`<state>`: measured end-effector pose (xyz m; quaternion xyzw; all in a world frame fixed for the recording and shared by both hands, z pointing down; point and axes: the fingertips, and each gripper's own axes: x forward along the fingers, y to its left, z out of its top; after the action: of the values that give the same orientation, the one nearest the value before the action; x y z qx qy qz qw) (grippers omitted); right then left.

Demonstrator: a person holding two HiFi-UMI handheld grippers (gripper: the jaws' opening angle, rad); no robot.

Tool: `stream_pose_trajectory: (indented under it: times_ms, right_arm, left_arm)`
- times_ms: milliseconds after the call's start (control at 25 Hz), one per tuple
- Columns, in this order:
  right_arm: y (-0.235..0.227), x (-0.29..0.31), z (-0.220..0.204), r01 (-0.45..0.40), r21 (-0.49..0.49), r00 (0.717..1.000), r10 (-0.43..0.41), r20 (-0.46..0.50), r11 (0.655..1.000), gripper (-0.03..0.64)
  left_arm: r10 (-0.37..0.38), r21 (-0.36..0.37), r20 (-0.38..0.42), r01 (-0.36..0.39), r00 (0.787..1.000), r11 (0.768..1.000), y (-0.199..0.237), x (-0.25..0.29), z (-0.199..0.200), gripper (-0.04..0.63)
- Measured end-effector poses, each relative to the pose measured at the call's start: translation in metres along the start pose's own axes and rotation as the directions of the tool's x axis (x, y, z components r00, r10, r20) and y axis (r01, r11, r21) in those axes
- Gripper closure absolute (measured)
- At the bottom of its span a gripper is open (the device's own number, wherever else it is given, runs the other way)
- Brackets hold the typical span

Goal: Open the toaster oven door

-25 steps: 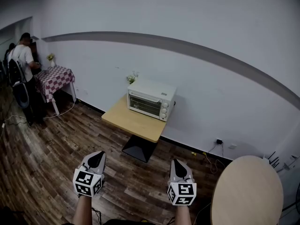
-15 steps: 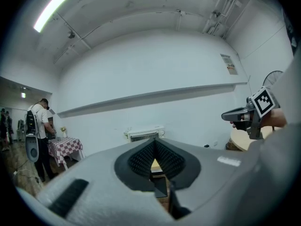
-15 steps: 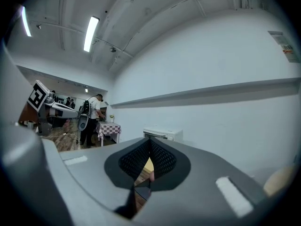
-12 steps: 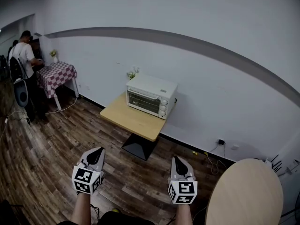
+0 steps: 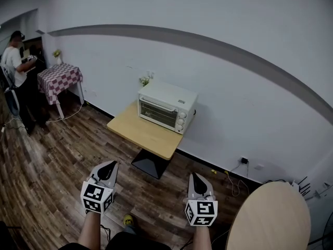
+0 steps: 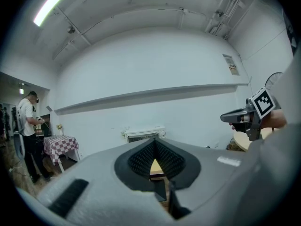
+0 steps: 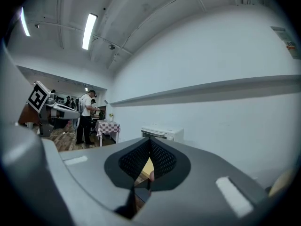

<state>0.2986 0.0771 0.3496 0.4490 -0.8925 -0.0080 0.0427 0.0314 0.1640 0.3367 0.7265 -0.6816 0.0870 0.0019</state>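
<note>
Toaster oven (image 5: 165,107), its door (image 5: 157,114) closed, sits on a table (image 5: 136,132) by the wall, well ahead. Left gripper (image 5: 109,166) and right gripper (image 5: 194,177) aim at it, jaws together and empty, seemingly readied for the approach.

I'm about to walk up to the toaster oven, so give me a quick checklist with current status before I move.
1. Toaster oven door closed and facing us: ok.
2. Left claw shut, nothing in it: ok.
3. Right claw shut, nothing in it: ok.
4. Claws within reach of the door: not ok; both hang over the floor, short of the table.
5. Where to grip the door: cannot tell; too small in the head view.
6. Person away from the oven, by the checkered table: ok.
</note>
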Motion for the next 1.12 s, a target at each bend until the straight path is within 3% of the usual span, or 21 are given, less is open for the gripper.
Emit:
stream_pose_trajectory:
  times_ms: [480, 1120]
  right_arm:
    - [0.001, 0.099, -0.003, 0.027, -0.018, 0.999, -0.028, -0.032, 0.999, 0.607]
    - [0.021, 0.230, 0.013, 0.119, -0.020, 0.991, -0.120, -0.053, 0.993, 0.607]
  left_arm:
    - [-0.047, -0.027, -0.014, 0.046, 0.999, 0.999, 0.063, 0.090, -0.010, 0.595]
    - [-0.168, -0.043, -0.030, 0.166, 0.985, 0.985, 0.165, 0.203, -0.013, 0.595]
